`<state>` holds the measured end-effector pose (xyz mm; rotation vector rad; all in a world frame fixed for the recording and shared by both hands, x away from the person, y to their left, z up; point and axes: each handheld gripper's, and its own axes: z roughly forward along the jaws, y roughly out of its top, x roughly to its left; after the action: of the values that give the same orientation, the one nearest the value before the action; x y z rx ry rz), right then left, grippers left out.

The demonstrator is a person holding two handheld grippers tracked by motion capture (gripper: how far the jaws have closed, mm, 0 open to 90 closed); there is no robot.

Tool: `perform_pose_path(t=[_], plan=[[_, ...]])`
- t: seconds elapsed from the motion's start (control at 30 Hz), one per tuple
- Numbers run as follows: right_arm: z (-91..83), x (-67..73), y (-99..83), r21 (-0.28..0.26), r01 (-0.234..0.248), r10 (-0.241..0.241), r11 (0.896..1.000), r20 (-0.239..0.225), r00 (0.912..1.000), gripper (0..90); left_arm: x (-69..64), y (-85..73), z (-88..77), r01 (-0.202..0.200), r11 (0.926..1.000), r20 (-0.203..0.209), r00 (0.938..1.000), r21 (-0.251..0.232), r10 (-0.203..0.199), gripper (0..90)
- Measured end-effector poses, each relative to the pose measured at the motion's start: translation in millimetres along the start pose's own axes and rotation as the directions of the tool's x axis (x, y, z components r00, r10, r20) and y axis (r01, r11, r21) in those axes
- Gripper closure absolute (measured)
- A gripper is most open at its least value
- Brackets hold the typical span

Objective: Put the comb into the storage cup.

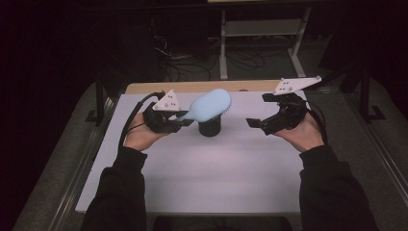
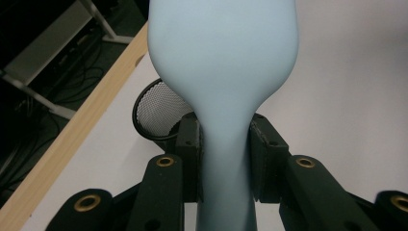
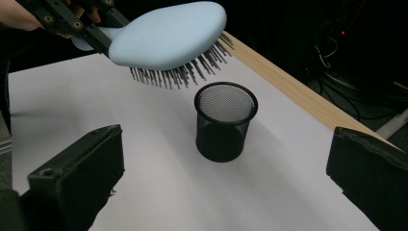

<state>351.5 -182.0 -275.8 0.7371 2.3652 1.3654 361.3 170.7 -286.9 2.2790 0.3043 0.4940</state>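
A pale blue hairbrush point(image 1: 210, 105) hangs level over a black mesh cup point(image 1: 210, 127), bristles pointing down. My left gripper point(image 1: 180, 118) is shut on the brush's handle, left of the cup. In the left gripper view the pads point(image 2: 188, 144) press both sides of the handle point(image 2: 225, 159), and the cup's rim point(image 2: 151, 108) peeks out beneath the head. My right gripper point(image 1: 257, 114) is held to the right of the cup, jaws wide open with nothing between them. The right gripper view has the cup point(image 3: 225, 121) standing upright and the brush point(image 3: 168, 34) above it.
The white table top point(image 1: 202, 178) has a wooden strip point(image 1: 202, 87) along its far edge. Behind it are a white metal frame point(image 1: 262, 33) and floor cables point(image 1: 178, 62). The person's dark sleeves come in from the bottom.
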Motion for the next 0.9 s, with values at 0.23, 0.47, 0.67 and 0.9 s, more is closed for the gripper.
perform_pose_path(t=[0.23, 0.47, 0.67, 0.9], plan=[[7.1, 4.4, 12.4, -0.001, 0.018, -0.018, 1.000, -0.018, 0.9997, 0.0, -0.8, 3.0, -3.8, -0.001, 0.9994, -0.010, 0.9999, -0.036, 0.001, 70.1], [15.1, 4.9, 20.8, -0.003, 0.015, -0.015, 1.000, -0.040, 0.9991, 0.0, -1.5, 6.4, -1.2, 0.001, 0.9988, -0.016, 0.9999, -0.049, -0.002, 70.1], [21.0, 6.0, 25.6, -0.012, 0.010, -0.011, 1.000, -0.064, 0.9979, 0.0, -6.5, 12.0, 1.7, -0.009, 0.9982, -0.018, 0.9998, -0.060, 0.008, 70.1], [27.5, 6.5, 26.6, -0.009, -0.008, 0.007, 1.000, -0.115, 0.9934, 3.0, -14.8, 19.1, 6.7, -0.034, 0.9975, -0.026, 0.9991, -0.062, 0.033, 70.1]])
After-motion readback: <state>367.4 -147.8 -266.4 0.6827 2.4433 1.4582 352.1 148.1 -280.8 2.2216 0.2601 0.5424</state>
